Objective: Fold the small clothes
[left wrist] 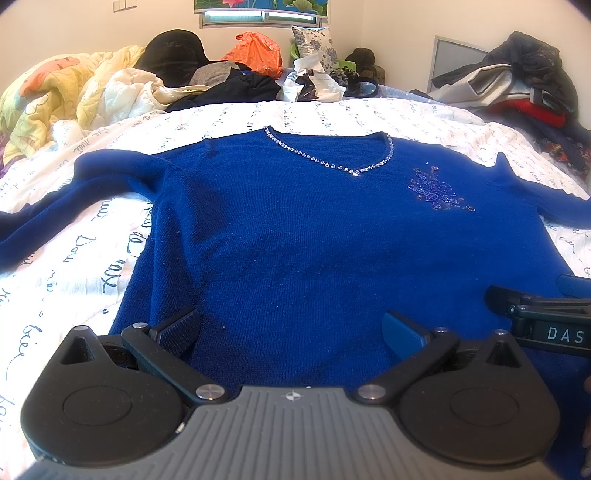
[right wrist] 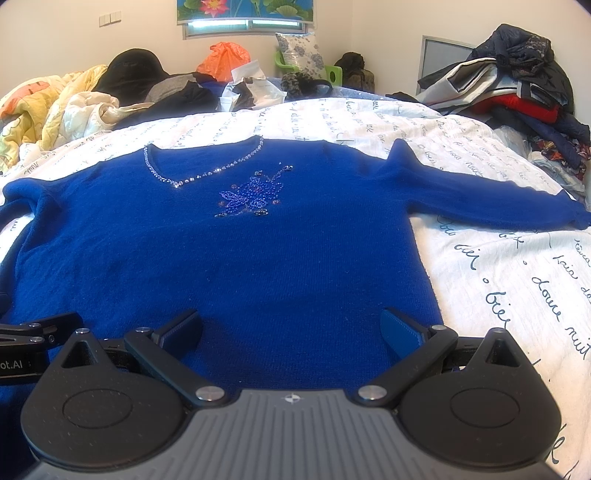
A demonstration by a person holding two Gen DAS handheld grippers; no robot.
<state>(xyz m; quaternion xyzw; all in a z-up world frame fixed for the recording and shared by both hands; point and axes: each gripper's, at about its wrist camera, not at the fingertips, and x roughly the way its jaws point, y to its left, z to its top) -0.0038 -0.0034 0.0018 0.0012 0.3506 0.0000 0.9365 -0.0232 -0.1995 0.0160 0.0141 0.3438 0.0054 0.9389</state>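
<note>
Item: blue sweater point(left wrist: 295, 240) flat on my bedsheet point(left wrist: 92, 258), sleeves spread; left gripper point(left wrist: 291, 332) and right gripper point(right wrist: 291, 332) both wide apart, holding nothing, above hem

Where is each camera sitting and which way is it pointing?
Left wrist: on the left gripper, above the blue sweater hem, facing its neckline; own open fingers show, right gripper at the edge.
Right wrist: on the right gripper, facing likewise, fingers open.
Shared: sweater, white bedsheet, window.
</note>
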